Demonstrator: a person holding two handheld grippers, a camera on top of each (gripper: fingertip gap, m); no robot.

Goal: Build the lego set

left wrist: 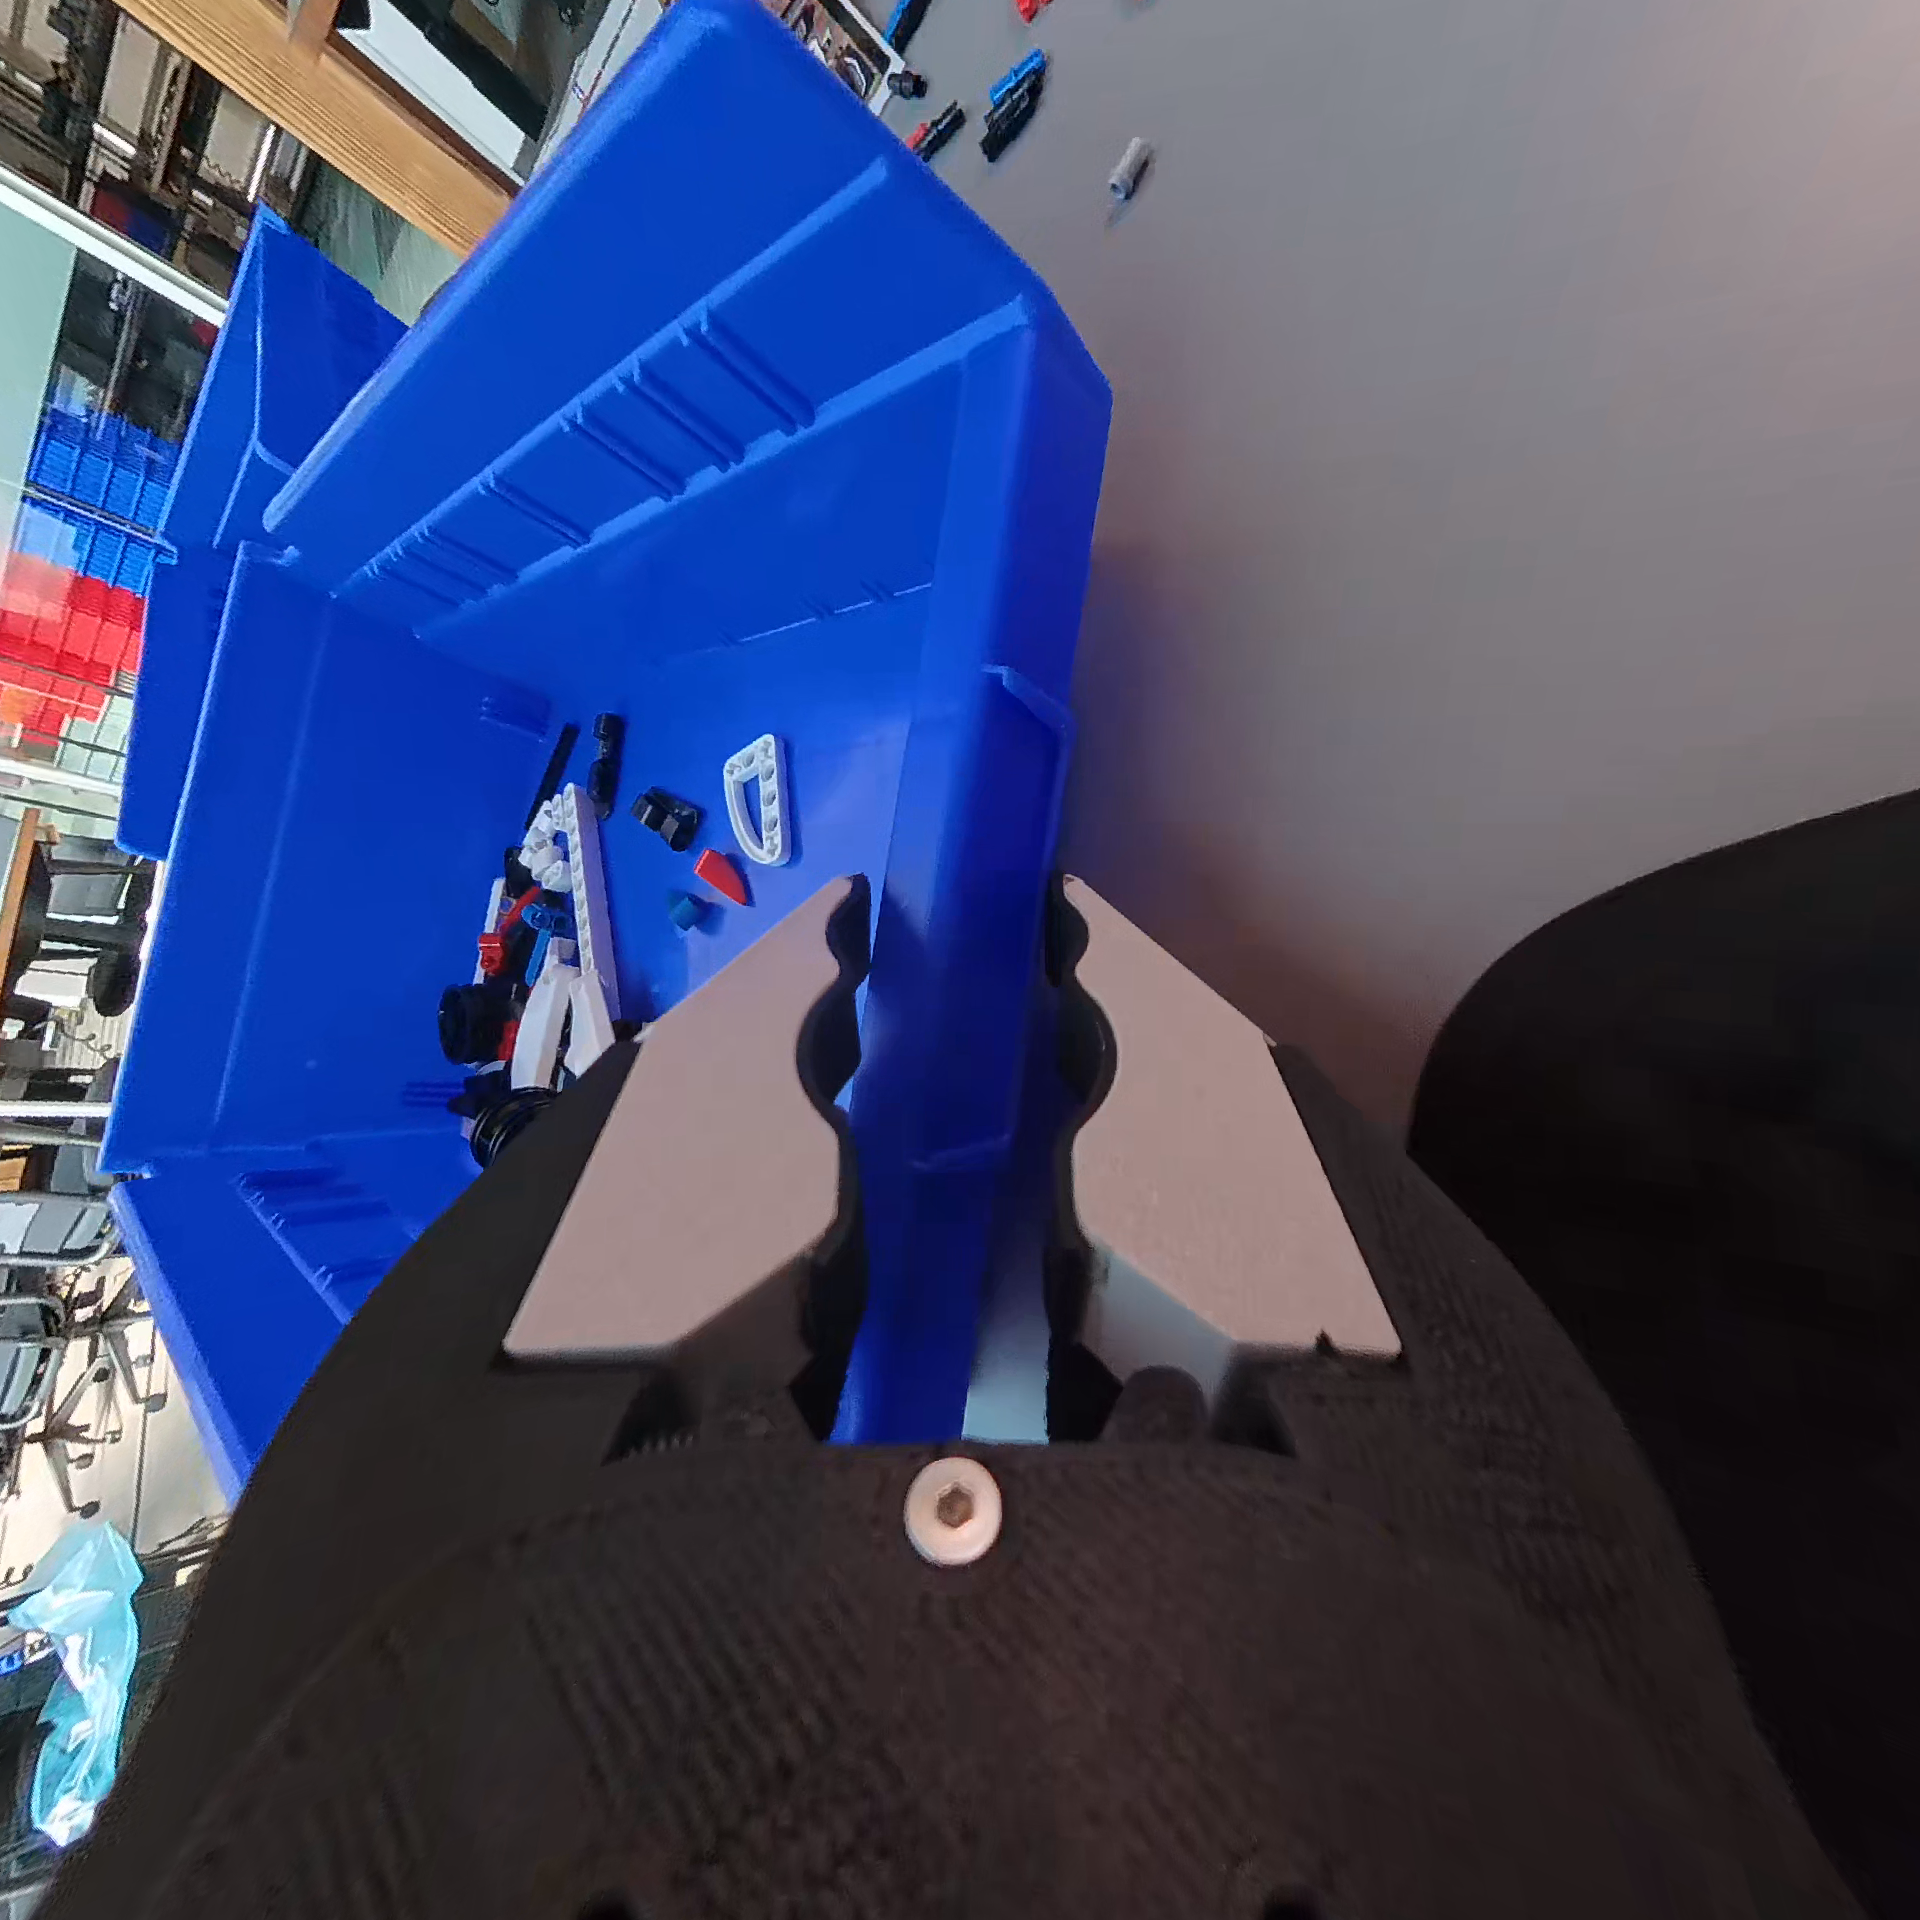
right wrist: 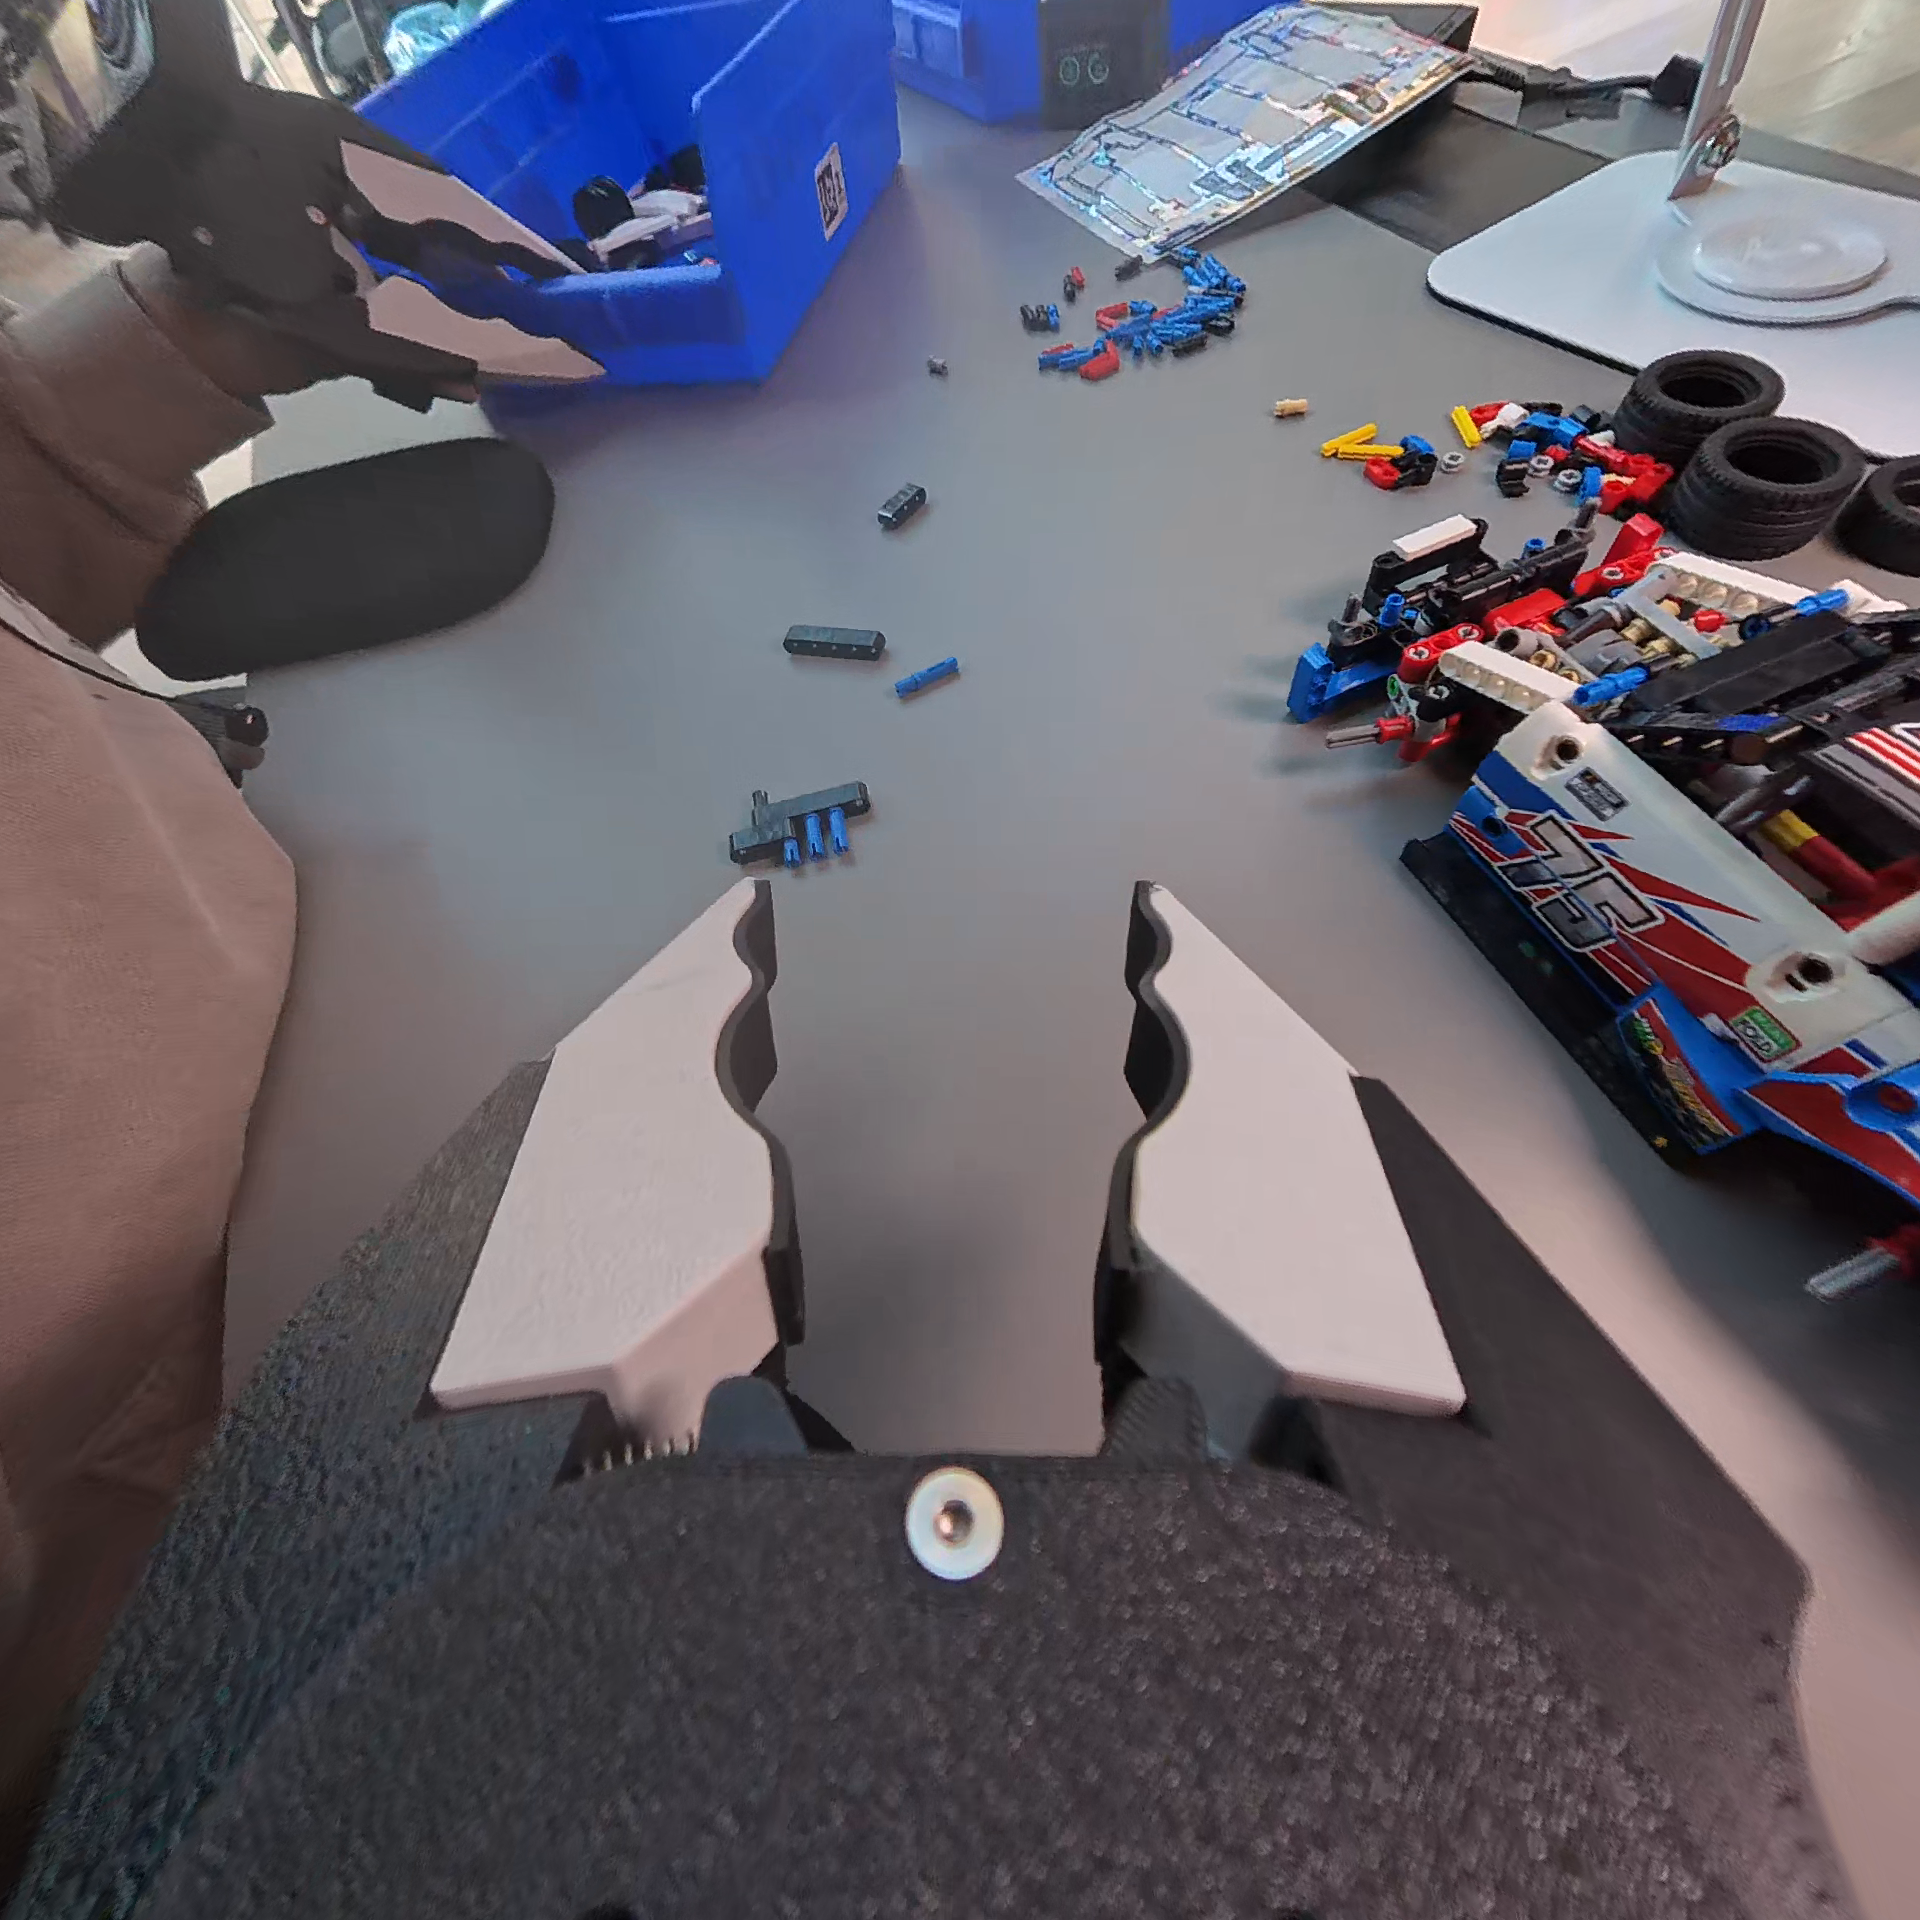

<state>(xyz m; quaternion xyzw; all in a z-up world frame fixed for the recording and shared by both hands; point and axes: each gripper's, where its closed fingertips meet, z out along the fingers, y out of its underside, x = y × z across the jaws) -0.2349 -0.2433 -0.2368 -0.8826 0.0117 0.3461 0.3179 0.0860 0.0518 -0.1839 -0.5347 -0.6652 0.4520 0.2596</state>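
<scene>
My left gripper [left wrist: 961,883] straddles the near wall of a blue bin [left wrist: 727,468], one finger inside and one outside, shut on the wall. The bin holds loose white, black, red and blue lego parts [left wrist: 551,935] and a white curved piece [left wrist: 758,800]. The right wrist view also shows this gripper [right wrist: 587,317] on the bin [right wrist: 769,156]. My right gripper [right wrist: 951,883] is open and empty above the grey table. Just beyond its left fingertip lies a black beam with blue pins [right wrist: 800,826]. The half-built red, white and blue lego car [right wrist: 1662,831] sits to the right.
A black beam [right wrist: 834,642], a blue pin [right wrist: 927,675] and a small black piece [right wrist: 901,506] lie ahead. A pile of pins [right wrist: 1143,322], mixed parts and black tyres [right wrist: 1766,478], the instruction booklet [right wrist: 1247,125] and a white stand base [right wrist: 1662,249] lie farther back. A person's sleeve [right wrist: 104,935] is left. My hands' fingertips stand some 45 centimetres from each other.
</scene>
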